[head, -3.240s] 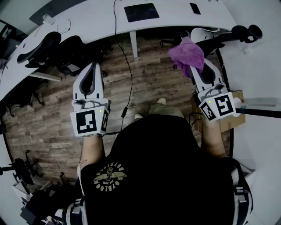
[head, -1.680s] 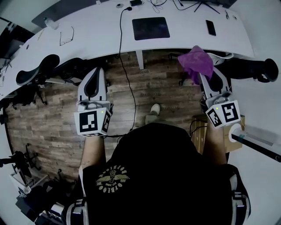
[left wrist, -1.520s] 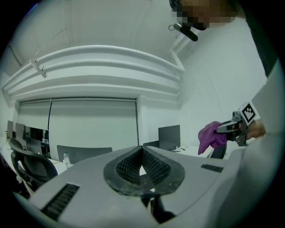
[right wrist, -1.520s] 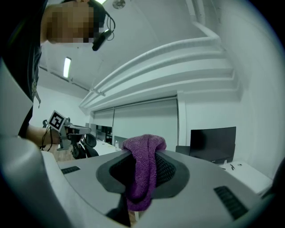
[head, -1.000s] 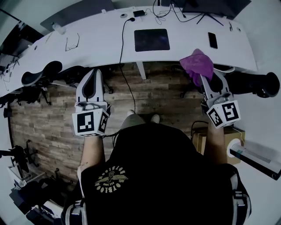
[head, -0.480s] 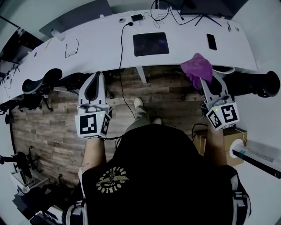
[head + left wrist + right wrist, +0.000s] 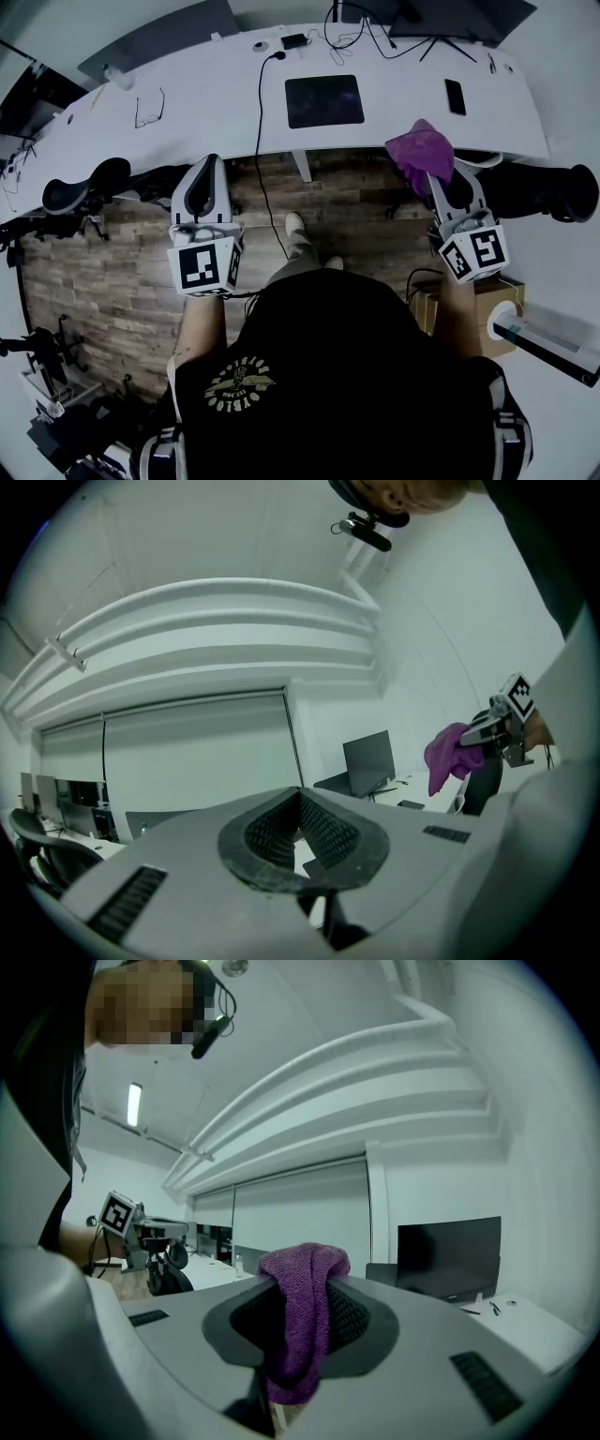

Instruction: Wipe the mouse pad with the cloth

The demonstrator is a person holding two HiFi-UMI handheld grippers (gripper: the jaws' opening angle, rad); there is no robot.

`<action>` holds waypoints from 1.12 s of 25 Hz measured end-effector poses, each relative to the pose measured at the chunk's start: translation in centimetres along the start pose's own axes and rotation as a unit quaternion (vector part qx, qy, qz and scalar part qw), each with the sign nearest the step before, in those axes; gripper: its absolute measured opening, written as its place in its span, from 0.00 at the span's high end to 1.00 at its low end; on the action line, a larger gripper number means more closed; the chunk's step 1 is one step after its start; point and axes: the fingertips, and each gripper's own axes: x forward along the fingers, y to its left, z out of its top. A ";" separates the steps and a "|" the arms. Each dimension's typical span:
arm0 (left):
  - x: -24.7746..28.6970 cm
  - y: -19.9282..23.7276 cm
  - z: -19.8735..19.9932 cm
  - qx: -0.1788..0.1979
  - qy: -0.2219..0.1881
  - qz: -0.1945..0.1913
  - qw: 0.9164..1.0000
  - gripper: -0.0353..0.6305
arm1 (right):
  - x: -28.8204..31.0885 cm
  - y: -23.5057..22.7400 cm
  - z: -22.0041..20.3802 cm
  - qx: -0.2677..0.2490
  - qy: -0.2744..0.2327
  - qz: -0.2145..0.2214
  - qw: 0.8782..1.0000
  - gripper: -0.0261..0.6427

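Right gripper view: right gripper (image 7: pixel 298 1321) is clamping the purple cloth (image 7: pixel 305 1274), bunched over the tips for wiping. Head view: mouse pad (image 7: pixel 323 100) is lying on the desk (image 7: pixel 187 103) ahead, cloth well short of it. Left gripper (image 7: pixel 300 808) is idling, jaws together, empty.

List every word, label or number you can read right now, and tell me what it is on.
No text is legible in any view.
Shirt emblem: lettering around it, too small to read.
Marker cube on the left gripper: black-and-white square pattern only, no words.
Marker cube on the right gripper: the same, pattern only.
White box at the right edge: coloured strip, print unreadable.
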 end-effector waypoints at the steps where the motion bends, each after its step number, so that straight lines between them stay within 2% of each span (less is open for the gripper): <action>1: 0.4 0.3 -0.1 -0.001 0.002 0.000 1.000 0.94 | 0.5 -0.1 0.0 0.000 0.001 0.000 1.000 0.83; 8: 3.6 2.7 -1.0 -0.009 0.011 -0.002 1.000 0.94 | 4.8 -0.6 1.0 0.000 -0.003 0.002 1.000 0.83; 21: 11.8 7.7 -2.8 0.004 0.026 -0.013 1.000 0.94 | 14.6 -1.4 1.3 0.009 -0.003 0.008 1.000 0.83; 28: 17.0 9.3 -2.1 0.002 0.007 -0.047 0.999 0.94 | 17.6 -2.8 3.3 -0.003 -0.004 -0.027 1.000 0.83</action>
